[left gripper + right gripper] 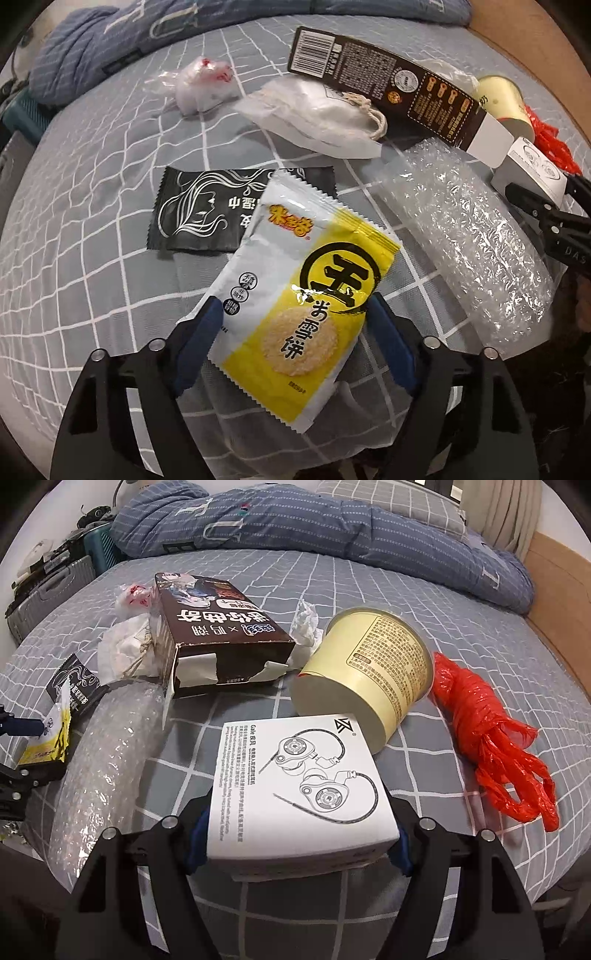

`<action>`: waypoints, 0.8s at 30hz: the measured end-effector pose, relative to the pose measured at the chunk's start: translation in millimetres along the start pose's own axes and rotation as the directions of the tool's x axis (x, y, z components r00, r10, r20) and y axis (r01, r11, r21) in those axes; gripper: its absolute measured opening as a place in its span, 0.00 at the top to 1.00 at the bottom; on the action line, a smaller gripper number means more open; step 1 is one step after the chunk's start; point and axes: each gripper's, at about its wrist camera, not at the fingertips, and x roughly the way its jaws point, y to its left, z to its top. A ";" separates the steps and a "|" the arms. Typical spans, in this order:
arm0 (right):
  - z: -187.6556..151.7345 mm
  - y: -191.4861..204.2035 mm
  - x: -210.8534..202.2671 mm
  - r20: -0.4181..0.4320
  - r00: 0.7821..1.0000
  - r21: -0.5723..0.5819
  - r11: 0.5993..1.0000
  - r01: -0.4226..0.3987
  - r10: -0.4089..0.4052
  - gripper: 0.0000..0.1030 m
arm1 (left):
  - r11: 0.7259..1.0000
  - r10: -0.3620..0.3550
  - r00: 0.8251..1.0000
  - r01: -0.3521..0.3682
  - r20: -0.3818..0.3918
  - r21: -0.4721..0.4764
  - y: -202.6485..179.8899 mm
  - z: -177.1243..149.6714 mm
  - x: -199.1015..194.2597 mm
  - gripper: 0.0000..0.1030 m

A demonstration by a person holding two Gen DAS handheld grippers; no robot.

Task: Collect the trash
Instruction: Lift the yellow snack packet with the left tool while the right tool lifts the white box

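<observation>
Yellow-and-white snack packet (295, 306) sits pinched between the left gripper (295, 325) pads, its top pointing to 11 o'clock over a black sachet (207, 218). At 2 o'clock, across the bubble wrap (465, 243), the right gripper (299, 845) clamps a white earphone box (295, 786). Both grippers tilt steeply down toward the checked bedsheet (92, 221), probably ready to lift.

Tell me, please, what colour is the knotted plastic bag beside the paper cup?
The plastic bag is bright red; the right wrist view shows it best.
</observation>
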 end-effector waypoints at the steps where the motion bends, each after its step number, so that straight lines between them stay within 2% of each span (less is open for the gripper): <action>1: -0.2 0.3 -0.5 -0.003 1.000 0.000 1.000 -0.001 0.001 0.32 | 1.000 -0.011 1.000 0.011 0.002 -0.004 0.6 0.8 0.8 0.31; 6: -0.7 0.1 -1.7 -0.008 1.000 0.000 1.000 -0.002 0.002 0.32 | 0.999 -0.053 0.999 0.053 0.012 -0.010 1.6 4.0 4.7 0.46; 10: -1.2 -1.7 -3.6 -0.013 1.000 0.005 1.000 -0.002 0.002 0.32 | 0.996 -0.089 0.996 0.089 0.017 -0.023 -1.3 2.7 4.7 0.63; 14: -1.7 -3.1 -3.4 -0.018 1.000 0.006 1.000 -0.004 0.004 0.32 | 0.993 -0.112 0.993 0.113 0.021 -0.037 1.0 6.4 9.2 0.73; 17: -2.2 -3.6 -3.7 -0.019 1.000 0.006 1.000 -0.004 0.004 0.32 | 0.994 -0.105 0.994 0.106 0.025 -0.038 -0.7 9.2 10.6 0.77; 21: -1.1 -3.3 -3.5 -0.022 1.000 0.001 1.000 -0.006 0.006 0.32 | 0.998 -0.040 0.998 0.042 0.054 -0.037 -5.6 12.5 -8.7 0.72; 22: -1.5 -3.2 -3.2 -0.023 1.000 0.001 1.000 -0.006 0.006 0.32 | 0.999 -0.018 0.998 0.021 0.058 -0.042 -4.8 12.9 -11.5 0.64; 23: -1.4 -3.2 -3.2 -0.024 1.000 0.002 1.000 -0.007 0.007 0.32 | 0.999 0.008 0.998 -0.005 0.061 -0.049 -3.3 13.9 -13.7 0.51; 24: -1.4 -3.1 -3.3 -0.025 1.000 0.004 1.000 -0.009 0.009 0.32 | 0.998 0.041 0.996 -0.037 0.075 -0.058 -1.1 14.1 -17.4 0.44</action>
